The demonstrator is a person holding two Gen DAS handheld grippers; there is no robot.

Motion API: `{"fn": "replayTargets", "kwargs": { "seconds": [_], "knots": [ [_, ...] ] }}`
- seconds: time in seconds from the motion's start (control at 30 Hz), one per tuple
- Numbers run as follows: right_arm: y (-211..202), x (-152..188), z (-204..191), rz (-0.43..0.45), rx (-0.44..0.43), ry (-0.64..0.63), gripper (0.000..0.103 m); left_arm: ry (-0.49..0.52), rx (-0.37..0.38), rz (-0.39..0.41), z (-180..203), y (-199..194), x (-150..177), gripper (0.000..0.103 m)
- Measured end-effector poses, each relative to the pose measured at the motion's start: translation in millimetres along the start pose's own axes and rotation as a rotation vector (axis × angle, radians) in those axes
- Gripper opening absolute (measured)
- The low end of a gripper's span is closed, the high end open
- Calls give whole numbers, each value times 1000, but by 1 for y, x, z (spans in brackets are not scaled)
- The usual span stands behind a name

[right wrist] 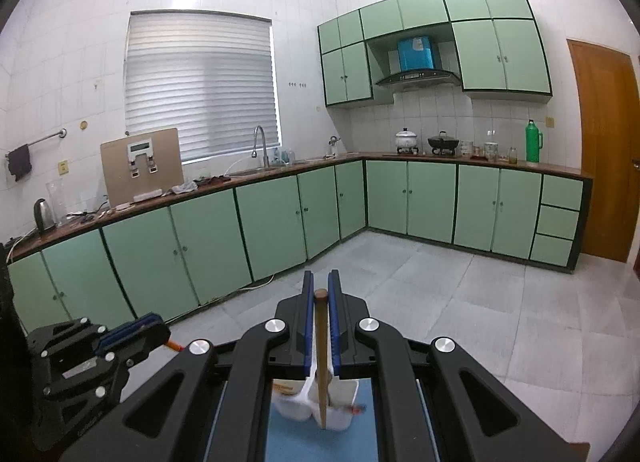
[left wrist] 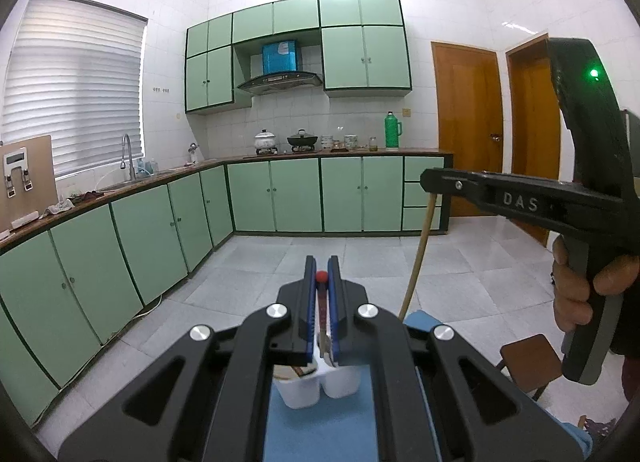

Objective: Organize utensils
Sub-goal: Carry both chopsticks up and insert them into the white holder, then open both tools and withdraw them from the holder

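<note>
My left gripper [left wrist: 322, 262] is shut on a red-handled utensil [left wrist: 321, 302] that points down toward a white utensil holder [left wrist: 316, 384] on a blue mat [left wrist: 320, 430]. My right gripper [right wrist: 321, 276] is shut on a wooden stick-like utensil [right wrist: 321, 358] whose lower end hangs over the same white holder [right wrist: 316, 398]. The right gripper also shows in the left wrist view [left wrist: 430, 178], holding the tan stick [left wrist: 418, 258] upright. The left gripper shows at the lower left of the right wrist view [right wrist: 160, 328]. The holder has two compartments; which one each utensil is over is unclear.
Green kitchen cabinets [right wrist: 280, 222] with a brown counter run along the left and back walls. A brown stool [left wrist: 528, 362] stands to the right of the mat. Wooden doors [left wrist: 468, 126] are at the right. The floor is grey tile [right wrist: 500, 302].
</note>
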State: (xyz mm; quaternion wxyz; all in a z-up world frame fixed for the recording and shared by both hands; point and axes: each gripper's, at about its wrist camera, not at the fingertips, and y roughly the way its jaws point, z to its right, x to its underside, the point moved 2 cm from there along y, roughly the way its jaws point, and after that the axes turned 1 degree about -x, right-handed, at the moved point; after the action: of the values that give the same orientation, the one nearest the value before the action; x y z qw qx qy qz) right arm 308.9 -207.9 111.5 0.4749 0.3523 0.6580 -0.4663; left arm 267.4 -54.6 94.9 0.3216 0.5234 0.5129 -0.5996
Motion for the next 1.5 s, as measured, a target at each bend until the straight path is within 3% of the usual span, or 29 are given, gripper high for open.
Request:
{"fn": "replayTargets", "kwargs": {
  "seconds": [0.23, 0.5, 0.97, 1.0, 1.07, 1.13, 1.2, 1.37, 1.5],
  "knots": [
    [53, -3, 8, -9, 26, -10, 7, 1, -23, -41, -20, 39, 2, 5],
    [98, 26, 20, -69, 40, 4, 7, -32, -31, -112, -35, 91, 20, 5],
    [129, 79, 32, -194, 40, 17, 9, -86, -26, -256, -58, 152, 63, 6],
    [128, 81, 33, -197, 47, 17, 11, -91, -29, -263, -60, 154, 65, 6],
    [124, 81, 37, -197, 57, 19, 26, -101, -37, -265, -64, 151, 67, 8],
    [115, 80, 44, -185, 76, 32, 39, -116, -38, -254, -68, 146, 64, 17],
    [102, 78, 50, -168, 94, 46, 46, -123, -49, -227, -70, 136, 59, 36],
    [53, 78, 68, -118, 189, 74, 78, -152, -74, -172, -78, 102, 53, 58],
    [15, 88, 74, -101, 233, 92, 93, -175, -103, -148, -77, 69, 59, 71]
  ]
}}
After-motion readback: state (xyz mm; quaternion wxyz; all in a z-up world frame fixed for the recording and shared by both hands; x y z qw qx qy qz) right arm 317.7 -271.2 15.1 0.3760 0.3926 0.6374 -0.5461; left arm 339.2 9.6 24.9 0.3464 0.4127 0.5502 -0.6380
